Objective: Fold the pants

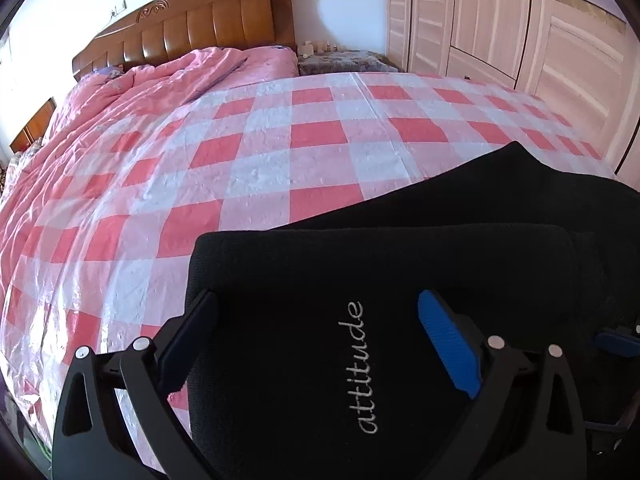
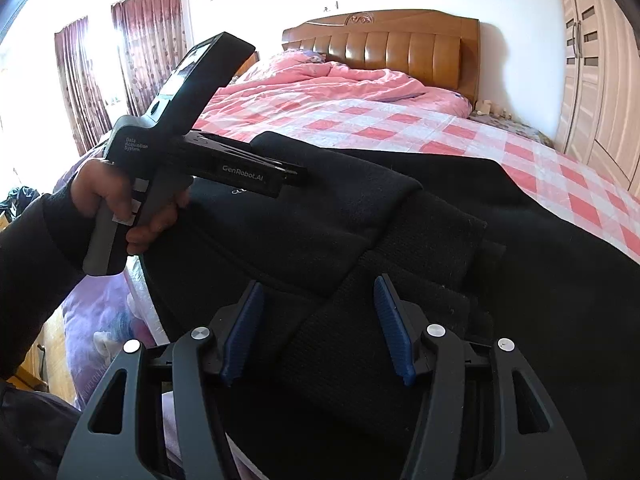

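Black pants (image 1: 400, 264) lie folded over on the checked bed cover (image 1: 248, 152), at the near edge of the bed, well apart from the wooden headboard (image 1: 188, 28) and the heaped pink quilt (image 1: 160, 80) below it. White lettering "attitude" (image 1: 362, 368) shows on the top layer of the pants.

Left gripper (image 1: 320, 344): jaws stand wide, one to either side of the lettered panel; the blue pad (image 1: 448, 344) is clear of the cloth as far as visible, nothing clamped. In the right wrist view the same tool is gripped by the person's left hand (image 2: 120, 204), dark sleeve (image 2: 36, 272) to the wrist, its fingers reaching over the pants' upper fold.

Right gripper (image 2: 316, 328): jaws part-open, over a ribbed band of the pants (image 2: 360, 344); pads (image 2: 390, 328) are not pressed on the fabric.

Pale wardrobe doors (image 1: 500, 20) stand to the right of the bed, curtains (image 2: 148, 48) left of the headboard.
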A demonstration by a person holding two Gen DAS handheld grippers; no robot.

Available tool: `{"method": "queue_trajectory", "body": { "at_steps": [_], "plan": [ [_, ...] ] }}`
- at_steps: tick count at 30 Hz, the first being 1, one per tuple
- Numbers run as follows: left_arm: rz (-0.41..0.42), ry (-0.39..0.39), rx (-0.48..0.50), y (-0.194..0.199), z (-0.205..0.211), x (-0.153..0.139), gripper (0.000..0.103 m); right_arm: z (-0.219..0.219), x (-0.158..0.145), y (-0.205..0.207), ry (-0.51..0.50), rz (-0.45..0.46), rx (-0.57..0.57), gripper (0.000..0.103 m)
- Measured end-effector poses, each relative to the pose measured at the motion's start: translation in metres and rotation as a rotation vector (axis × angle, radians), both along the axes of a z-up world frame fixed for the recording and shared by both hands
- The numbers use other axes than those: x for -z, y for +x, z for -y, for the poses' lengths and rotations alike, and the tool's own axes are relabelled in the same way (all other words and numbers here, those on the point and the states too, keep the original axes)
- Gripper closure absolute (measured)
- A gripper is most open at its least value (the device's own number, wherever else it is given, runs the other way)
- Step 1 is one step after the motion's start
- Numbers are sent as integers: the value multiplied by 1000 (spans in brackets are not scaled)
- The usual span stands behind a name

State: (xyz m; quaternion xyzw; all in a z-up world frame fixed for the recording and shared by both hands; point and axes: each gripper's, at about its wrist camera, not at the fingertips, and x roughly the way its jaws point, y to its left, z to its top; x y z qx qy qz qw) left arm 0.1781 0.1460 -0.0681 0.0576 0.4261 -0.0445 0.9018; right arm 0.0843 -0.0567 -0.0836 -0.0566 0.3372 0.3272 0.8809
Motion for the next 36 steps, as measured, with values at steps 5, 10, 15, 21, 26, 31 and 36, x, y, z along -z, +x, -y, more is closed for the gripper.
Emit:
{"method": "queue_trajectory", "body": {
  "at_steps": [5,10,15,21,26,31,36],
  "plan": [
    [7,17,-4,-1,3,1,2,2,0,1,14,-9,-1,49],
    [6,24,-10,0,3,1,2,4,-1,1,20,-12,-8,49],
    [7,75,-94,-4,3,-5,3,35,-23,-14,19,-30,16,14],
    [125,-49,46,-15,59,-62,2,124,-24,12,13,-49,285,14],
    [-25,-93,310,38,159,-39,2,154,-10,34,-104,-103,418,14],
    [-171,67,354,79,209,12,1,173,17,27,-185,-161,397,11],
    [-166,67,367,84,209,12,1,185,9,12,-149,-143,411,11]
  ]
}}
